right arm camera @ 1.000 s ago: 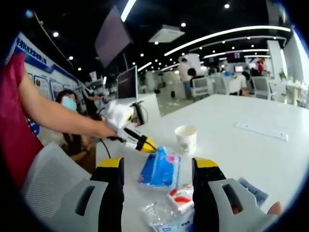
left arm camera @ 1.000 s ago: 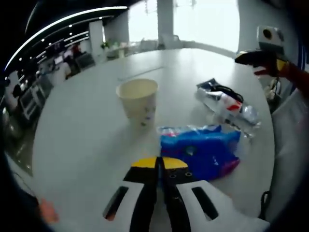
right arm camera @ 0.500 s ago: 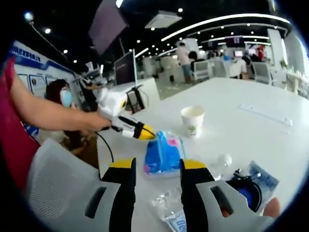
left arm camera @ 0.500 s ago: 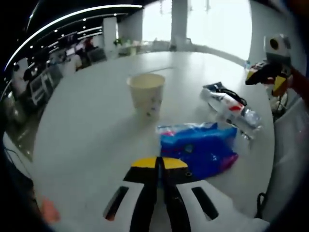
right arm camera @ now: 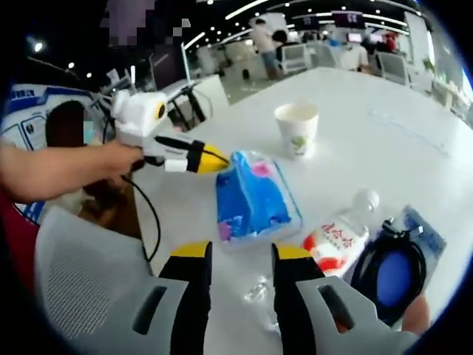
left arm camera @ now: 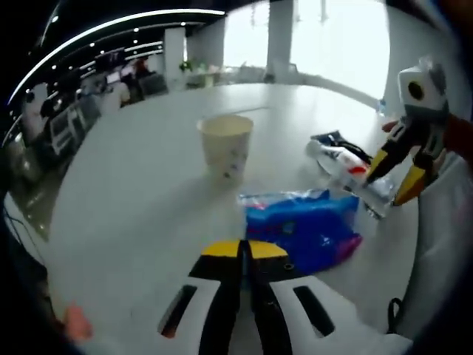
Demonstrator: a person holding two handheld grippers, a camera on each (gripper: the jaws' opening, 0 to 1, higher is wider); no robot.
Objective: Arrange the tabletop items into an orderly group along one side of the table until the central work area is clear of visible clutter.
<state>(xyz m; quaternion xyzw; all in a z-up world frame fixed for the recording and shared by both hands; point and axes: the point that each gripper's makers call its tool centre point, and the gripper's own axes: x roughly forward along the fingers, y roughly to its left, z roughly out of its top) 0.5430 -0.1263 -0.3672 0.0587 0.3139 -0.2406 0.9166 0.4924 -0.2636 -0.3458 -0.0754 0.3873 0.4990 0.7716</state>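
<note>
The left gripper is closed and empty, its tips just short of the blue packet. The right gripper, narrowly parted, holds nothing above the crushed bottle near the table edge. A paper cup stands farther in.

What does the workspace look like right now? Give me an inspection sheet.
Surface: white table, mostly bare.
Job's things: paper cup upright; blue tissue pack lying flat; plastic bottle lying on its side; blue pouch.
Clutter: nothing seen beyond these.
Grippers: left gripper jaws together near the tissue pack; right gripper jaws apart over the bottle.
Cables: black coiled cable on the pouch.
Surroundings: open office, chairs, people behind.
</note>
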